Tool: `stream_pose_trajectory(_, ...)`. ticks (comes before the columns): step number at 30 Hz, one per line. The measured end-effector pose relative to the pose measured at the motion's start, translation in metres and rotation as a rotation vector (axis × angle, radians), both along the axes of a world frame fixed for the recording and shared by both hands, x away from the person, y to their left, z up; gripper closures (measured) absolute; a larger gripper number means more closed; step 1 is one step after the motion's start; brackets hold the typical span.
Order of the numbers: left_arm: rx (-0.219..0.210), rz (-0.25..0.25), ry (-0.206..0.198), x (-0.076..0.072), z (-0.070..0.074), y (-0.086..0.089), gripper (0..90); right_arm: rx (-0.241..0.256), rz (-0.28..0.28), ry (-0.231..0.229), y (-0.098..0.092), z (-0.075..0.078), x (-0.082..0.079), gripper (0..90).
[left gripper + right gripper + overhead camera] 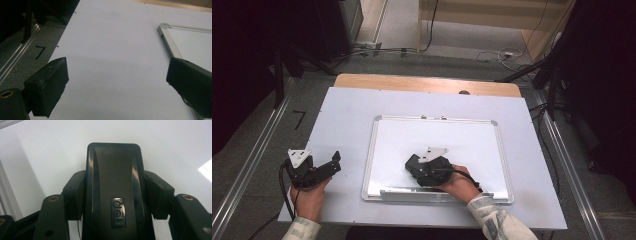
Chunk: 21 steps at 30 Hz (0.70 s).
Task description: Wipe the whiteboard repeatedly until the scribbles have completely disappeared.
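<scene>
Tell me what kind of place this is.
Probably a lab or recording workspace: a covered table on bare grey flooring, loose cables on the floor behind it, and dark stand legs at the sides.

Dim surroundings, evenly lit table [337, 120]

A glare patch marks the whiteboard [175, 150]; the near jaws look soft, and the room's edges go black.

A glossy black eraser [115, 187] lies on a silver-framed white whiteboard [377, 150].

Eraser [113, 195] badge reads "deli" (floor mark: "7").
</scene>
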<state>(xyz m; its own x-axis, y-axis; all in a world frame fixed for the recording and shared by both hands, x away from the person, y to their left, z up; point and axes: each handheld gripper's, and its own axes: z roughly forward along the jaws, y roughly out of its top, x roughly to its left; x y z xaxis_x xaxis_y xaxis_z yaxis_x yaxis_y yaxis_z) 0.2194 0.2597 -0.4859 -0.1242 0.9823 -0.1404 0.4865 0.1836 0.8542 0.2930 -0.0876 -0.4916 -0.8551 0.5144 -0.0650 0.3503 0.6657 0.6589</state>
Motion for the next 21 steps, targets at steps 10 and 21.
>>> stream_pose_trajectory(10,-0.001,-0.001,-0.001,0.0,0.0,0.0,4.4,-0.006,-0.001,0.002,0.014,0.0,0.0,38.8)
stream_pose_trajectory(21,-0.001,-0.001,-0.001,0.0,0.0,0.0,4.4,-0.009,0.005,0.002,0.03,0.0,0.001,38.7)
